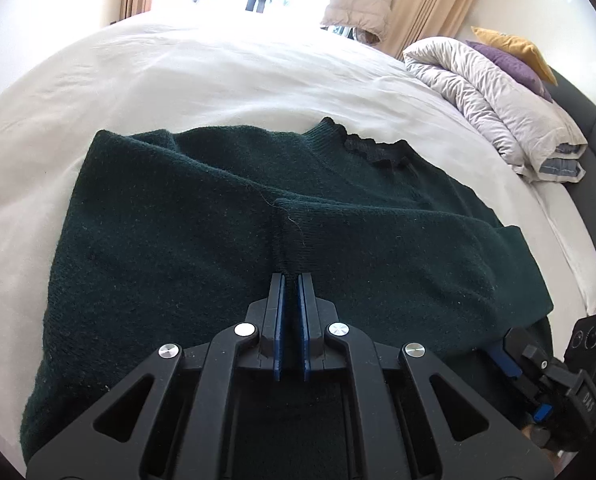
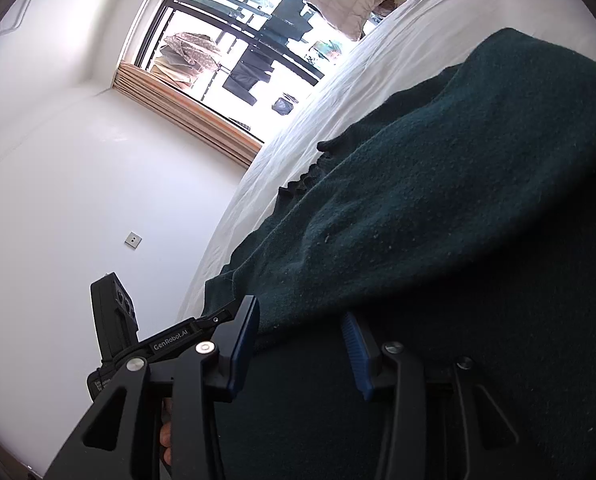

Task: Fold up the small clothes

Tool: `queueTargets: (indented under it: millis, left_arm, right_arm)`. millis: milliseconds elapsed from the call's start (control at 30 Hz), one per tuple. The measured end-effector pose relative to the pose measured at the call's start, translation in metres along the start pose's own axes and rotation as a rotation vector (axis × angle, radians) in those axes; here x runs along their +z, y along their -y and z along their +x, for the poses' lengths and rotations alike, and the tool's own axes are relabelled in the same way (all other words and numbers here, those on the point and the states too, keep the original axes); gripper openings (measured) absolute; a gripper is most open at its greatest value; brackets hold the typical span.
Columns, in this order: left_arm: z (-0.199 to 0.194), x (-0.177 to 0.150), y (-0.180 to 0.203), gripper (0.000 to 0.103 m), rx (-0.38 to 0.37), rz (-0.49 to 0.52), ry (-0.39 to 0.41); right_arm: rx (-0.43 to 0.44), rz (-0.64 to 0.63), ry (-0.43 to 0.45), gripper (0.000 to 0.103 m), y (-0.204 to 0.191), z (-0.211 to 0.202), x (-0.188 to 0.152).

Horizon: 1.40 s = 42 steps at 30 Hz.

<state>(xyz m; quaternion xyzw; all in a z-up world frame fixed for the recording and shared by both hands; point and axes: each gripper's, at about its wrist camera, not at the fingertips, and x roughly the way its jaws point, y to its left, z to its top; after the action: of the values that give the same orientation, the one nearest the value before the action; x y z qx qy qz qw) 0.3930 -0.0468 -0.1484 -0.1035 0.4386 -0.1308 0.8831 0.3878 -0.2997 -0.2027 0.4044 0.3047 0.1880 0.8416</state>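
Spread across a white bed [image 1: 217, 80], filling the centre and lower half of the left wrist frame: a dark green sweater [image 1: 157, 240], collar toward the upper right, one sleeve [image 1: 398, 240] folded over the body. Piled at the upper right of that frame: a crumpled duvet [image 1: 498, 92] with a purple pillow [image 1: 514, 66] and a yellow pillow [image 1: 510, 46].

Held low over the sweater, pointing toward the collar: left claw [image 1: 291, 276], blue pads nearly together, clenched on the ribbed sleeve cuff [image 1: 293, 244] at the tips.

Rolled hard sideways in the right wrist frame, bed running up the right side and a white wall [image 2: 77, 200] filling the left: right claw [image 2: 302, 312], fingers spread wide, released, sweater [image 2: 458, 200] edge lying between them and draped over the right finger. Contact with the pads hard to judge.

Cut off at the lower right corner of the left wrist frame: right claw body [image 1: 538, 360], fingertips hidden by the sweater hem.
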Motion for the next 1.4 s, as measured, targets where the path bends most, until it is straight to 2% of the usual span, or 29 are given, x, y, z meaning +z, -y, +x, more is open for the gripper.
queueTargets:
  millis: [67,100,133,200,267,367,533,567,633,733,800,900,967,1067,1200,1267,1300,1400]
  left_arm:
    - [0.003,-0.005,-0.012,0.007,-0.036,-0.025,0.017]
    - [0.007,-0.005,-0.016,0.007,-0.052,-0.04,0.018]
    - [0.011,-0.004,-0.013,0.008,-0.061,-0.048,0.02]
    - [0.015,-0.004,-0.012,0.008,-0.064,-0.049,0.021]
    - [0.016,-0.004,-0.013,0.008,-0.069,-0.053,0.023]
    - [0.016,-0.003,-0.014,0.008,-0.077,-0.062,0.023]
    - [0.016,-0.004,-0.017,0.009,-0.089,-0.076,0.025]
    - [0.017,-0.004,-0.018,0.009,-0.09,-0.076,0.026]
    - [0.017,-0.004,-0.019,0.009,-0.091,-0.077,0.027]
    - [0.016,-0.005,-0.02,0.009,-0.094,-0.08,0.028]
    - [0.016,-0.006,-0.02,0.009,-0.096,-0.082,0.029]
    - [0.016,-0.006,-0.021,0.009,-0.099,-0.085,0.029]
    - [0.017,-0.006,-0.021,0.009,-0.098,-0.084,0.03]
    - [0.016,-0.006,-0.021,0.009,-0.092,-0.079,0.032]
    - [0.015,-0.006,-0.018,0.009,-0.083,-0.071,0.033]
    - [0.016,-0.006,-0.017,0.009,-0.082,-0.07,0.034]
    - [0.016,-0.006,-0.016,0.009,-0.081,-0.069,0.034]
    - [0.016,-0.007,-0.015,0.009,-0.082,-0.068,0.037]
  right_arm:
    - [0.012,0.05,0.025,0.051,0.0,-0.013,0.006]
    - [0.012,0.07,0.054,0.059,0.0,-0.022,0.011]
    - [-0.002,0.088,0.091,0.067,0.002,-0.032,0.017]
    - [-0.057,0.127,0.122,0.074,0.012,-0.047,0.033]
    - [-0.114,0.207,0.111,0.074,0.031,-0.055,0.05]
    - [-0.152,0.321,0.138,0.071,0.056,-0.071,0.072]
    - [-0.179,0.348,0.196,0.07,0.078,-0.089,0.094]
    - [-0.174,0.363,0.191,0.067,0.084,-0.089,0.096]
    - [-0.157,0.396,0.201,0.052,0.098,-0.095,0.097]
    - [-0.114,0.451,0.201,0.037,0.116,-0.1,0.092]
    - [-0.132,0.436,0.18,0.036,0.11,-0.102,0.09]
    - [-0.226,0.385,0.149,0.039,0.083,-0.106,0.086]
    - [-0.287,0.301,0.155,0.04,0.054,-0.11,0.09]
    - [-0.316,0.158,0.18,0.04,0.014,-0.105,0.102]
    - [-0.375,0.033,0.098,0.04,-0.018,-0.074,0.115]
    - [-0.415,0.001,0.142,0.04,-0.025,-0.076,0.113]
    - [-0.4,-0.007,0.151,0.04,-0.027,-0.074,0.113]
    - [-0.266,0.003,0.057,0.04,-0.018,-0.049,0.112]
